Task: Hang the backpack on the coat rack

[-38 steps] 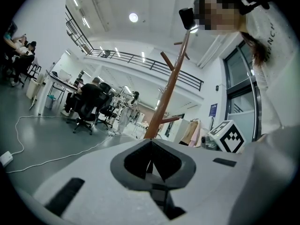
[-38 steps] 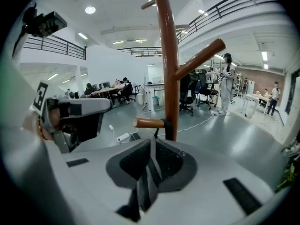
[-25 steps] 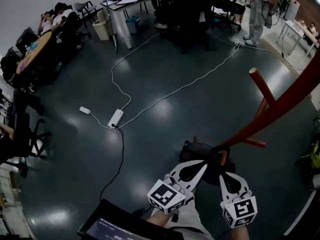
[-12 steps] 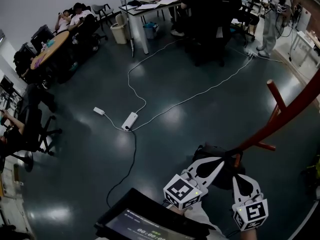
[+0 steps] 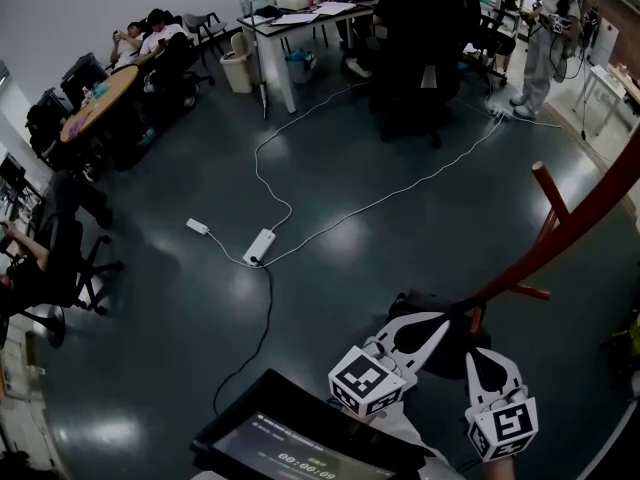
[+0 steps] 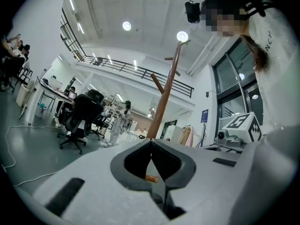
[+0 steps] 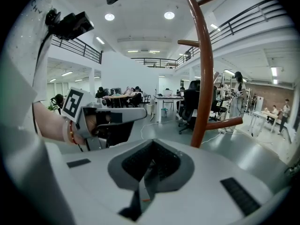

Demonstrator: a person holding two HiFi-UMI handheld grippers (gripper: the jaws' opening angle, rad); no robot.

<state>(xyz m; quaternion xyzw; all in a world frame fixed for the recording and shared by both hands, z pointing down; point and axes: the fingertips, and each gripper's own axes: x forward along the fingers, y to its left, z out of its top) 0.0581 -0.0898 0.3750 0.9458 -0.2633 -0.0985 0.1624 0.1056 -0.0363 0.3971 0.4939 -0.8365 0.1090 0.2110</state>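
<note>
Nearest the camera in the head view, a dark screen [image 5: 300,446] lies along the bottom edge. Just past it the left tongs [image 5: 440,320] and the right tongs [image 5: 477,352] reach forward side by side. Each gripper view shows its own jaws pressed together, with nothing seen clamped between them. Their tips lie at the black backpack [image 5: 425,306], which bunches against the lower part of the reddish-brown coat rack [image 5: 570,226], beside a short low peg [image 5: 475,320]. No view shows whether a strap is over that peg. The left tips overlap the backpack's top, but contact cannot be judged. From there the rack's pole slants up to the right edge, with another peg [image 5: 548,190] branching upward. Beyond, on the dark glossy floor, a white power strip [image 5: 258,246] lies well apart from the rack, and a white cable [image 5: 380,203] trails from it toward the far desks. Farther off stand a black office chair [image 5: 420,48] and a white desk [image 5: 290,23]. People sit around a round table [image 5: 95,98], and one person stands [image 5: 545,38] at the far right.
</note>
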